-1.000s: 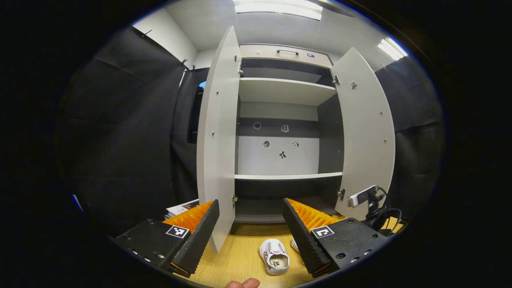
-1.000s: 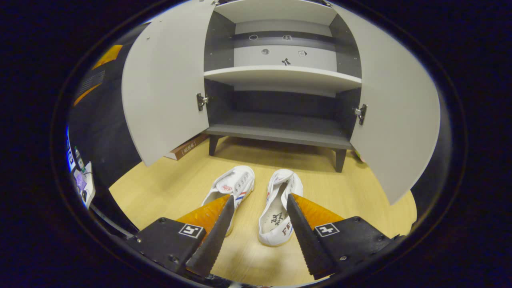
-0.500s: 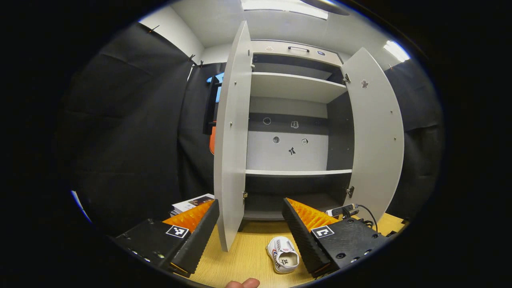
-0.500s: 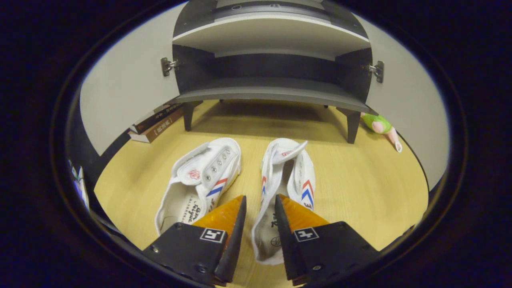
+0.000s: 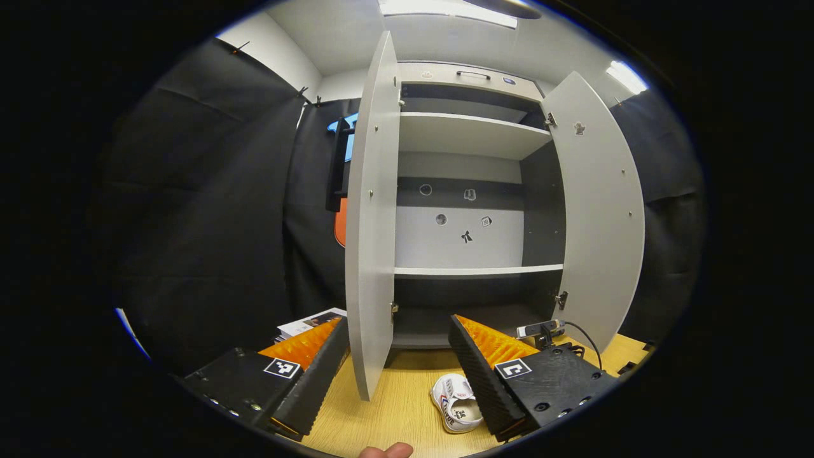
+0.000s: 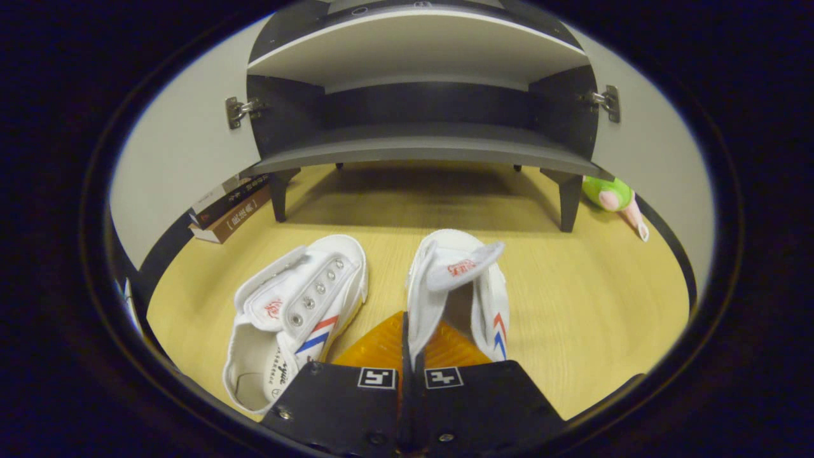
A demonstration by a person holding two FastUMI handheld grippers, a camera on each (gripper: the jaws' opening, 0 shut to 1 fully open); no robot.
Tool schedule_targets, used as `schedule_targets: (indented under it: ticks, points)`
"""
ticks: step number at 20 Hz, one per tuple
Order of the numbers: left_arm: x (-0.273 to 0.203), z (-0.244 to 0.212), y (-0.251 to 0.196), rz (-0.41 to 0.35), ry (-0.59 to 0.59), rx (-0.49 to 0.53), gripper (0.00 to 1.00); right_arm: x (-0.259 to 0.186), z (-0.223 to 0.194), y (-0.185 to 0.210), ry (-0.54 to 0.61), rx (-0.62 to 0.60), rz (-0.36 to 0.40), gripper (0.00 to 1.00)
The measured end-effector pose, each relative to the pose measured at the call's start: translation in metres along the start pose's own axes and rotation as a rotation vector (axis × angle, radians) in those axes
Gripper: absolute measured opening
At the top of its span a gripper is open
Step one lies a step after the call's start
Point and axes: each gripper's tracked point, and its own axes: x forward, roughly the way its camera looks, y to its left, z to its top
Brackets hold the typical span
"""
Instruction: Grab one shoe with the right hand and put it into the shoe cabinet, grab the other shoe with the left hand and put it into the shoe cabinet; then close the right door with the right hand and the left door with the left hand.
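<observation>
- Since the previous frame, the right gripper (image 6: 407, 346) closed onto the side wall of the white canvas shoe (image 6: 461, 286), lower centre.
- Left gripper (image 5: 397, 372) fingers stood apart, holding nothing.
- Grasp judged secured; the grey shoe cabinet (image 6: 420, 143) stood open.

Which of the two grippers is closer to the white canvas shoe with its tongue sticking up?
Right. The right gripper has its jaws clamped on that white canvas shoe's side wall; the left gripper hangs open, well back from it.

Black cloth (image 5: 210, 210) hangs round the booth; pale wood floor (image 6: 572, 299); ceiling light panels (image 5: 445, 7); stacked books (image 6: 226, 207) and a green plush toy (image 6: 604, 194) on floor
</observation>
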Motion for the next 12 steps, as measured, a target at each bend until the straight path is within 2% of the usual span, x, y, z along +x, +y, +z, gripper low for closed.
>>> schedule_targets:
  ticks: [2,3,5,8,12]
  points:
    - [0.002,-0.001,-0.007,-0.018,0.004,-0.003,0.95,-0.016,0.02,-0.002,-0.073,-0.067,-0.005,0.07]
    - [0.002,-0.002,-0.011,-0.026,0.004,-0.002,0.95,-0.026,0.029,-0.001,-0.105,-0.084,-0.001,0.04]
    - [0.003,-0.004,-0.02,-0.043,0.004,-0.003,0.95,-0.057,0.054,-0.002,-0.182,-0.116,0.012,0.04]
    - [0.004,-0.004,-0.034,-0.069,-0.002,-0.007,0.95,-0.11,0.105,-0.005,-0.291,-0.176,0.023,0.04]
    - [0.004,-0.003,-0.053,-0.102,-0.01,-0.014,0.95,-0.158,0.191,-0.024,-0.343,-0.17,0.015,0.03]
